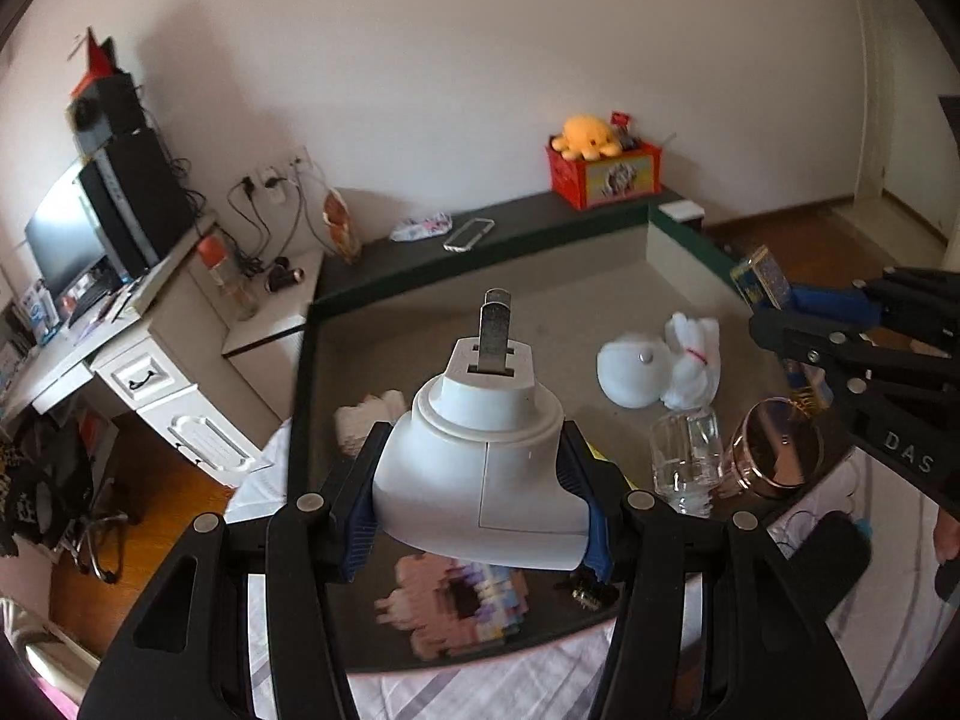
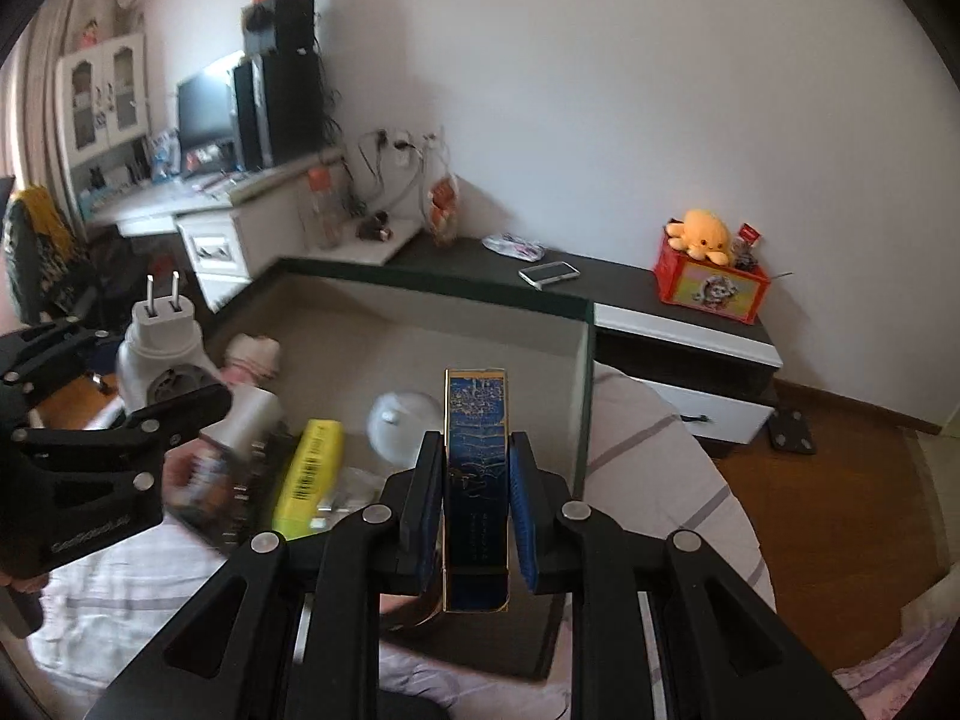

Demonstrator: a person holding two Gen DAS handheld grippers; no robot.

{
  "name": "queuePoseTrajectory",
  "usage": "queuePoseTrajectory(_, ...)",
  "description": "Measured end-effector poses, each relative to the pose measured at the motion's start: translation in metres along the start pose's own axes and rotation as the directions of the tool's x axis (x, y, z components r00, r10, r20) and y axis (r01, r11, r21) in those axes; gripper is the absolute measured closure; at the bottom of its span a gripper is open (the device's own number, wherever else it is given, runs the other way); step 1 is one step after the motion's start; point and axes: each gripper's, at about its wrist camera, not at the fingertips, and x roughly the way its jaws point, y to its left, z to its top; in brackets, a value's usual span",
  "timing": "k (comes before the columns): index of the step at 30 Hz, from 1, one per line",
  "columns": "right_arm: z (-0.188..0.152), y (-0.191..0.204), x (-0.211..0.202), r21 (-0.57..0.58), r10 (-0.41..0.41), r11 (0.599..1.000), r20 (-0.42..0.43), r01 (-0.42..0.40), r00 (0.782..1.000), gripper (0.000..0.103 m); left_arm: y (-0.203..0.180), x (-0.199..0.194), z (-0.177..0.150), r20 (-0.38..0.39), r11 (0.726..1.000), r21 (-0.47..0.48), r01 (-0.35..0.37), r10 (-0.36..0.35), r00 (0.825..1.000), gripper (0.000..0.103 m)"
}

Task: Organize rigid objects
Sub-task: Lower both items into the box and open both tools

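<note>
My left gripper [image 1: 474,480] is shut on a white plug-in device [image 1: 480,468] with metal prongs, held above a dark-rimmed tray [image 1: 300,420]; the device also shows in the right wrist view [image 2: 162,336]. My right gripper [image 2: 474,480] is shut on a tall blue box with gold edging [image 2: 476,468], held over the tray's near right part; the box also shows at the right of the left wrist view [image 1: 762,276]. In the tray lie a white dome [image 1: 630,372], white cloth [image 1: 693,366], a clear glass [image 1: 684,456], a copper-lidded jar [image 1: 774,450] and a yellow box [image 2: 309,474].
The tray rests on a striped bedsheet [image 2: 660,450]. Behind it a dark shelf [image 2: 618,276] holds a phone [image 2: 549,273] and a red box with an orange plush [image 2: 711,276]. A white desk with monitor [image 1: 66,240] stands left. A pixel-pattern item [image 1: 462,600] lies in the tray's near part.
</note>
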Motion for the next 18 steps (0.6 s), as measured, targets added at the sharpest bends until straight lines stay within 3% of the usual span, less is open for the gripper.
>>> queuePoseTrajectory(5, -0.003, -0.005, 0.003, 0.003, 0.007, 1.000, 0.026, -0.007, 1.000, 0.080, -0.005, 0.010, 0.001, -0.008, 1.000, 0.002, -0.001, 0.001, 1.000, 0.046)
queuePoseTrajectory(7, -0.002, -0.005, -0.001, 0.008, 0.011, 1.000, 0.040, -0.012, 0.999, 0.066, -0.004, 0.007, 0.002, 0.001, 1.000, 0.000, 0.002, -0.002, 1.000, 0.034)
queuePoseTrajectory(8, 0.000, -0.005, -0.002, 0.013, 0.010, 1.000, 0.049, -0.011, 0.999, 0.052, -0.005, 0.003, 0.002, 0.011, 1.000, 0.000, 0.004, -0.004, 1.000, 0.026)
queuePoseTrajectory(9, -0.001, -0.005, -0.007, 0.017, 0.003, 1.000, 0.062, -0.005, 0.998, 0.045, -0.004, -0.001, 0.001, 0.020, 1.000, -0.002, -0.001, 0.002, 1.000, 0.023)
queuePoseTrajectory(16, 0.002, 0.002, -0.042, 0.022, 0.014, 1.000, 0.115, -0.017, 0.993, 0.040, 0.005, -0.051, -0.004, 0.096, 0.999, -0.036, -0.017, 0.020, 0.995, 0.006)
queuePoseTrajectory(18, 0.001, 0.007, -0.059, 0.020, 0.025, 0.999, 0.133, -0.028, 0.991, 0.032, 0.007, -0.074, -0.010, 0.133, 0.998, -0.053, -0.019, 0.026, 0.991, 0.003)
